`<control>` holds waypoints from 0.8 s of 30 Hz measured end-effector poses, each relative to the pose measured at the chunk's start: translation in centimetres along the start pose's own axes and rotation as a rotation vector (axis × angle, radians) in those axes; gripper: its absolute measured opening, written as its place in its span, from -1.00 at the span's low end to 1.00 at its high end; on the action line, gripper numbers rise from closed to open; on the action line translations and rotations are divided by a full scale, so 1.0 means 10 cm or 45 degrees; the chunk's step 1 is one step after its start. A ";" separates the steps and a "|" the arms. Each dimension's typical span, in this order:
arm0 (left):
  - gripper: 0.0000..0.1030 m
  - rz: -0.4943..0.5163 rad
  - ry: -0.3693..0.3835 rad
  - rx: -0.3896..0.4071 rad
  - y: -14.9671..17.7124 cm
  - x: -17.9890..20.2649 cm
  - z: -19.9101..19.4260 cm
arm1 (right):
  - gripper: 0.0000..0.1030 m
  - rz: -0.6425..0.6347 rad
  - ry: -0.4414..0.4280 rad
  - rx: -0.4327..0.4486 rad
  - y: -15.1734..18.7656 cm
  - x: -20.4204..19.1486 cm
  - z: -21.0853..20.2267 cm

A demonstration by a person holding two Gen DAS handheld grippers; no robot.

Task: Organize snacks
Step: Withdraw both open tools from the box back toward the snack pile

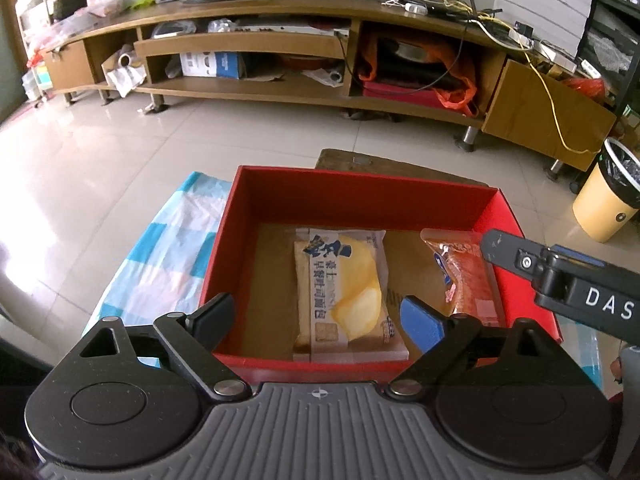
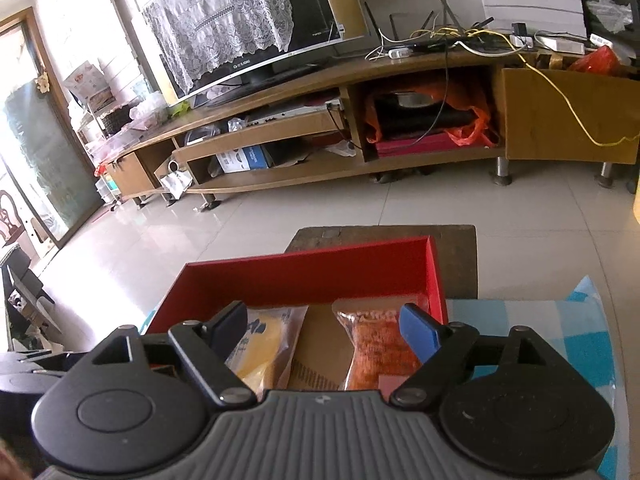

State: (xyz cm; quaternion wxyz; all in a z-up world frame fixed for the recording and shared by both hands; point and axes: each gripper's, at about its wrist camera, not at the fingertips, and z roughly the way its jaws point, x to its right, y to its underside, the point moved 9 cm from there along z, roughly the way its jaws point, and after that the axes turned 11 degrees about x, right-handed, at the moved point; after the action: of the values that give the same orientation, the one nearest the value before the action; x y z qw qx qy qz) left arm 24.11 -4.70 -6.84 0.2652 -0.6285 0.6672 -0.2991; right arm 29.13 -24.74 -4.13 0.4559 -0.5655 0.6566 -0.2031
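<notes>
A red cardboard box (image 1: 360,196) stands open on a bench covered with a blue-and-white checked cloth (image 1: 172,248). Two snack packs lie flat on the brown bottom of the box, apart from each other, with bare cardboard between them. The bread pack (image 1: 344,292), pale with a yellow picture and dark blue characters, lies near the middle. The orange snack pack (image 1: 464,276) lies at the right side, close to the right wall of the box.

The left hand-held gripper (image 1: 318,316) hangs above the near edge of the box with its jaws spread wide. The bread pack shows between its fingers, but neither finger touches it and nothing is pinched. The black finger (image 1: 212,316) is over the left wall of the box, and the blue-padded finger (image 1: 422,326) is between the two packs.

The right hand-held gripper (image 2: 322,326) is also spread and holds nothing. In its own view the orange snack pack (image 2: 376,344) lies under its blue-padded finger (image 2: 420,332), and the bread pack (image 2: 264,344) lies next to its black finger (image 2: 228,328). From the left wrist view, one finger of the right gripper reaches in over the right wall of the box.

Behind the bench there is a tiled floor (image 1: 120,152) and a long wooden TV stand (image 1: 248,92).
</notes>
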 end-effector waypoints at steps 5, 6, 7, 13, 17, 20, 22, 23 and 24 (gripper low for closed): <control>0.84 -0.008 0.001 -0.005 0.07 -0.06 -0.11 | 0.57 0.020 -0.006 -0.036 0.11 -0.03 -0.12; 0.85 -0.011 -0.001 -0.008 0.09 -0.08 -0.12 | 0.57 0.015 -0.008 -0.039 0.13 -0.03 -0.14; 0.85 -0.015 -0.002 -0.012 0.11 -0.10 -0.14 | 0.57 0.008 -0.011 -0.044 0.15 -0.04 -0.17; 0.87 -0.027 -0.002 -0.041 0.23 -0.19 -0.24 | 0.58 -0.003 -0.018 -0.084 0.30 -0.10 -0.27; 0.87 -0.028 0.001 -0.067 0.36 -0.28 -0.31 | 0.58 -0.017 -0.022 -0.117 0.44 -0.13 -0.33; 0.87 -0.031 -0.009 -0.086 0.46 -0.37 -0.36 | 0.58 -0.035 -0.023 -0.145 0.55 -0.15 -0.38; 0.88 -0.038 -0.016 -0.101 0.53 -0.43 -0.38 | 0.58 -0.039 -0.021 -0.162 0.61 -0.15 -0.39; 0.88 -0.042 -0.018 -0.111 0.56 -0.46 -0.40 | 0.59 -0.033 -0.023 -0.173 0.64 -0.15 -0.41; 0.88 -0.046 -0.019 -0.122 0.61 -0.49 -0.41 | 0.59 -0.028 -0.026 -0.182 0.67 -0.15 -0.42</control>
State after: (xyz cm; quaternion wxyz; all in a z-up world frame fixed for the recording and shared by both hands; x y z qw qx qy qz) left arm 17.29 0.61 -8.60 0.2342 -0.6545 0.6675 -0.2668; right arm 21.86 -22.52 -6.73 0.4189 -0.6059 0.6584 -0.1548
